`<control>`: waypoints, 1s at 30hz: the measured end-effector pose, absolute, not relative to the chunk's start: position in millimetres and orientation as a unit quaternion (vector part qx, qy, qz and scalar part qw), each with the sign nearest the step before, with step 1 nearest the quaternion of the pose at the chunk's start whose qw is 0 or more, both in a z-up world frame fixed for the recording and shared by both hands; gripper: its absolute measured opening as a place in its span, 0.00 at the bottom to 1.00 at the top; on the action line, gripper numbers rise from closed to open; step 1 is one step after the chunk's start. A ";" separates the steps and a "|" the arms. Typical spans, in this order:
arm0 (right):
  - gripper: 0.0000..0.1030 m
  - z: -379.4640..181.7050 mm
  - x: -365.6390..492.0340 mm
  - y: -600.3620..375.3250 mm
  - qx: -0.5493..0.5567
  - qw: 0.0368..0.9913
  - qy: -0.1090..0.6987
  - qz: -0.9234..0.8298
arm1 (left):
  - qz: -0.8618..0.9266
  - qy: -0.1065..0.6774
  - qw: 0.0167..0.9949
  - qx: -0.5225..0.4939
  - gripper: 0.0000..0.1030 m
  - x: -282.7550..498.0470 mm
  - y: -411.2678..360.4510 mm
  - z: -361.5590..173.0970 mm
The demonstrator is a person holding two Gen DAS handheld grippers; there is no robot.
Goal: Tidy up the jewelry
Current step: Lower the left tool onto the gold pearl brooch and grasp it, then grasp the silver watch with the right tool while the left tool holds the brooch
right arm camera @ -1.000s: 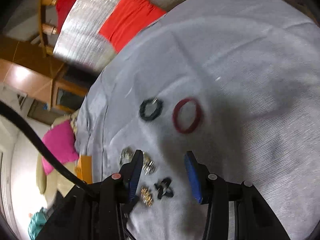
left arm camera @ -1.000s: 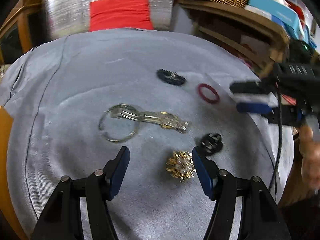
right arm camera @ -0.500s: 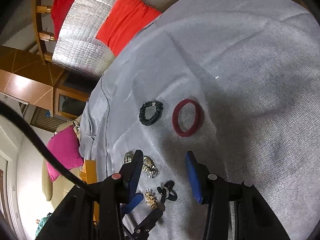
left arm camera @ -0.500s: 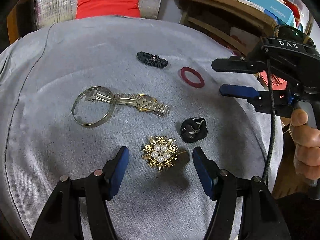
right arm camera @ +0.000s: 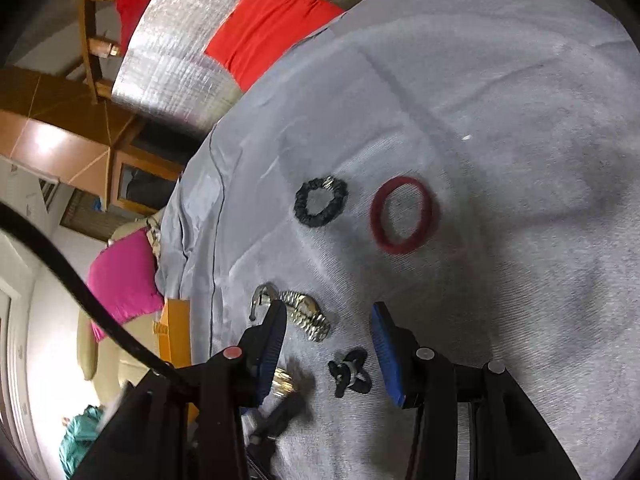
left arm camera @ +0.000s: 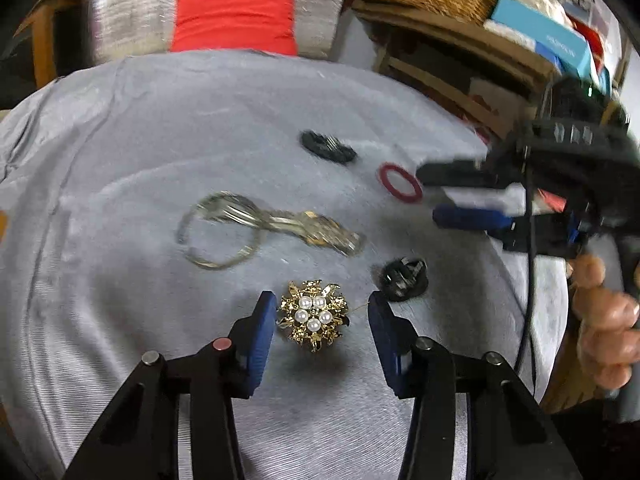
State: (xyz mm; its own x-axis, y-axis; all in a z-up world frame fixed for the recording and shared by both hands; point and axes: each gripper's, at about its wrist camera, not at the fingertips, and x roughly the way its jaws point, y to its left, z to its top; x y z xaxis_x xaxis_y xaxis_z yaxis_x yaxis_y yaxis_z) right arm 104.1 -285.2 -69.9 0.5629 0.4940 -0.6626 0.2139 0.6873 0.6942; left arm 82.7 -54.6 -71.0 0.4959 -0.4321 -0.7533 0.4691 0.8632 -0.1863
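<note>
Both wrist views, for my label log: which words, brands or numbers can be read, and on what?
Nothing can be read.
Blue box on the shelf: pale lettering, too blurred to read.
Right gripper: pale marks on its black body, smeared by motion, unreadable.
Right wrist view: no text in view.

The left gripper has its jaws spread around the gold pearl brooch, the left pad beside it, a bare gap on the right. At two o'clock the black clip crowds that right pad. At eleven o'clock the watch blocks forward travel. The grey cloth at nine o'clock lies bare.
</note>
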 end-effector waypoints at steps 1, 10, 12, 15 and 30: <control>0.46 -69.9 105.9 -280.9 0.379 0.796 0.462 0.092 | -0.256 0.426 0.868 0.017 0.47 83.7 -50.7 -68.2; 0.46 -77.7 121.8 -235.8 0.305 0.811 0.488 0.104 | -0.198 0.426 0.883 0.005 0.47 92.4 -12.6 -63.3; 0.46 -80.2 124.5 -227.4 0.285 0.817 0.492 0.098 | -0.190 0.425 0.885 0.006 0.47 92.5 -8.8 -63.7; 0.46 -83.6 128.7 -211.3 0.236 0.832 0.494 0.088 | -0.180 0.428 0.886 -0.005 0.47 94.7 -2.9 -65.1; 0.15 -79.5 122.1 -171.9 0.063 0.879 0.469 0.063 | -0.149 0.443 0.884 -0.026 0.48 99.7 16.5 -68.6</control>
State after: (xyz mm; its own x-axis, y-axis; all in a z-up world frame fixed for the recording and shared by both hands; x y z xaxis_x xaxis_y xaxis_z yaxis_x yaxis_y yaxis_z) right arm 122.1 -171.9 -79.5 0.5531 0.1693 -0.8158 -0.0506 0.9842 0.1700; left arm 99.7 16.5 -68.6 0.5633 -0.2864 -0.7750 0.2397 0.9543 -0.1784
